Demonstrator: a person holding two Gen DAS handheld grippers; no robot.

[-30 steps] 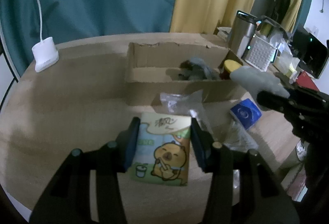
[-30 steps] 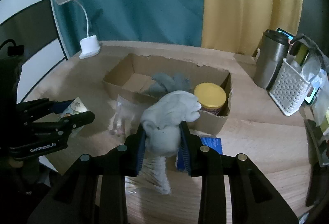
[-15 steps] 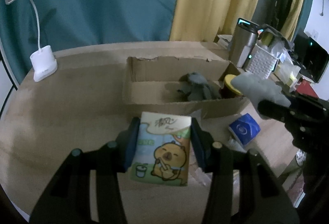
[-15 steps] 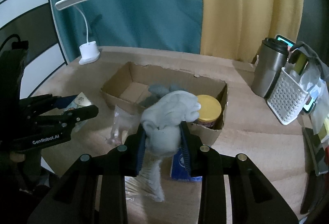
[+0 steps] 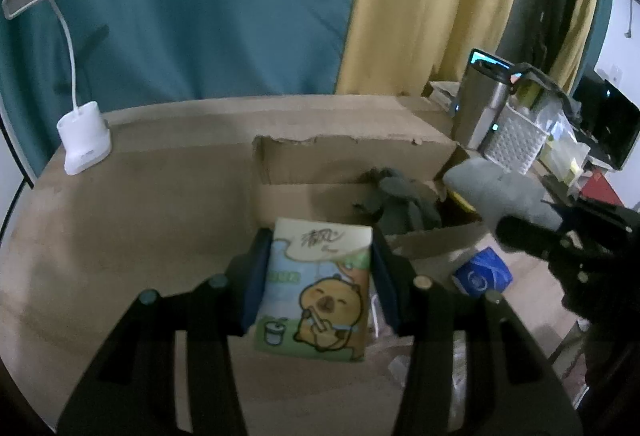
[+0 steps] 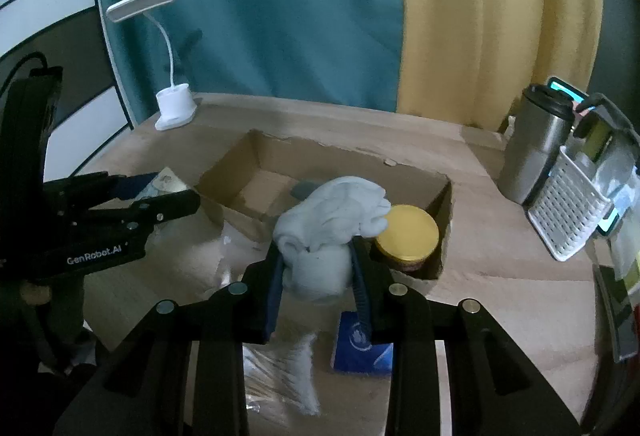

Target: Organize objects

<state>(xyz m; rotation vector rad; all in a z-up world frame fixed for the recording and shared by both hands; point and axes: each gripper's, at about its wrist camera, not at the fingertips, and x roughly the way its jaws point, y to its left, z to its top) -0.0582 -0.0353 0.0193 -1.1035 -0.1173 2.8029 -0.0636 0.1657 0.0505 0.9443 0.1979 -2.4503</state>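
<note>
My left gripper [image 5: 318, 268] is shut on a tissue pack [image 5: 316, 288] printed with a cartoon capybara, held above the table just before the open cardboard box [image 5: 352, 155]. My right gripper [image 6: 316, 268] is shut on a rolled light-grey cloth [image 6: 328, 224], held over the box's near wall [image 6: 240, 220]. In the box lie a dark grey cloth [image 5: 400, 195] and a yellow-lidded jar [image 6: 406, 234]. The left gripper also shows in the right wrist view [image 6: 132, 195], and the right gripper in the left wrist view [image 5: 532, 232].
A blue packet [image 6: 360, 344] and clear plastic bags [image 6: 272, 376] lie on the wooden table before the box. A white desk lamp [image 5: 82, 139] stands far left. A steel tumbler [image 6: 536, 143] and white basket [image 6: 568, 211] stand at the right.
Both grippers have risen and moved toward the box with their loads. The tissue pack now overlaps the box's front wall, and the grey cloth hangs above the box's near side.
</note>
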